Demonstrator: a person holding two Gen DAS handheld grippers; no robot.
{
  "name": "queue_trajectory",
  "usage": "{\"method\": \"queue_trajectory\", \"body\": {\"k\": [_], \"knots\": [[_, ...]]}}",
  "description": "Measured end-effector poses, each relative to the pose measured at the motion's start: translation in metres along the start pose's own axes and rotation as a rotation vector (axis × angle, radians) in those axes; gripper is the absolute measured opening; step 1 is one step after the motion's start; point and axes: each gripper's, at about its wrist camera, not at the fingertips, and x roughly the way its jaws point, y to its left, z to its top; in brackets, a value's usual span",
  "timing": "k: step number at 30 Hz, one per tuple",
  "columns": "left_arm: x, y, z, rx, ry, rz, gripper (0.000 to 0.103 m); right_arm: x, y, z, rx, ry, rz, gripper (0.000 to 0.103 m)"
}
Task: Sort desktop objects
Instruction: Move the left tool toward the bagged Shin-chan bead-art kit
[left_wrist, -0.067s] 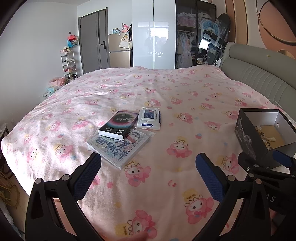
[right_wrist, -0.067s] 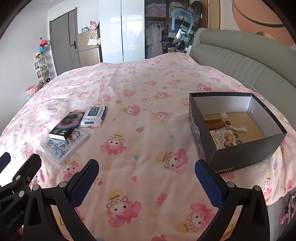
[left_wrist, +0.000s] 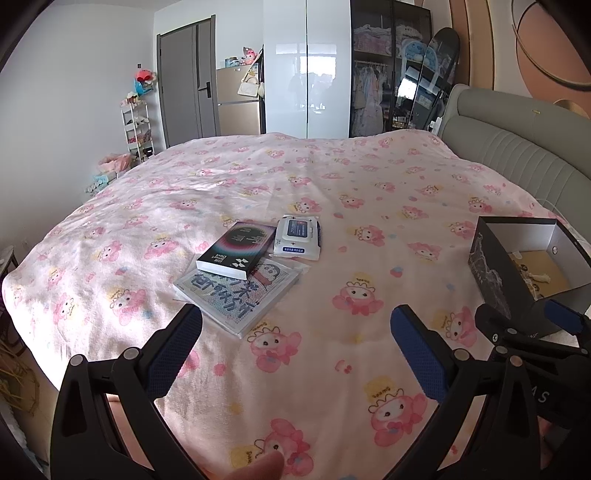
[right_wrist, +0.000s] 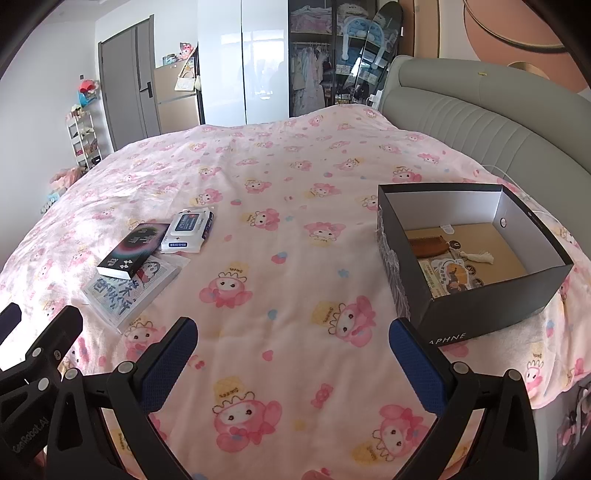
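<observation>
A wide bed under a pink cartoon-print blanket (right_wrist: 295, 221) serves as the work surface. Both grippers hover low over its near edge, side by side, and neither holds anything: the left gripper (left_wrist: 295, 350) and the right gripper (right_wrist: 293, 360) each have their blue-padded fingers spread wide apart over bare blanket. To the left lies a small cluster of things waiting to be sorted. A flat puzzle-style pack (left_wrist: 236, 295) with large printed characters lies lowest; a dark slim box (left_wrist: 236, 251) rests across its far corner, long axis running diagonally from near-left to far-right, its white end facing the grippers. Just beside it sits a white wipes packet (left_wrist: 298, 238), flat, label up, long axis pointing roughly away from the viewer. Well apart, on the right, an open black box (right_wrist: 476, 306) sits with its opening upward (probably the collecting bin), already holding a wooden comb (right_wrist: 428, 245) and some stickers or cards.
</observation>
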Motion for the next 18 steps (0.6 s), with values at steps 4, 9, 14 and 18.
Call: {"method": "queue_trajectory", "body": {"k": [4,9,14,18], "knots": [[-0.002,0.002,0.001,-0.006,-0.024,-0.030,0.103,0.000,0.005,0.004,-0.016,-0.011,0.007,0.103],[-0.004,-0.004,0.013,0.014,-0.027,-0.042,0.103,-0.010,0.001,0.010,-0.017,-0.083,0.017,0.103],[0.001,-0.006,0.023,0.013,-0.022,-0.064,0.103,-0.013,-0.002,0.020,-0.040,-0.122,0.032,0.103],[0.007,-0.005,0.030,0.017,-0.027,-0.066,0.103,-0.012,0.000,0.029,-0.055,-0.138,0.042,0.103]]}}
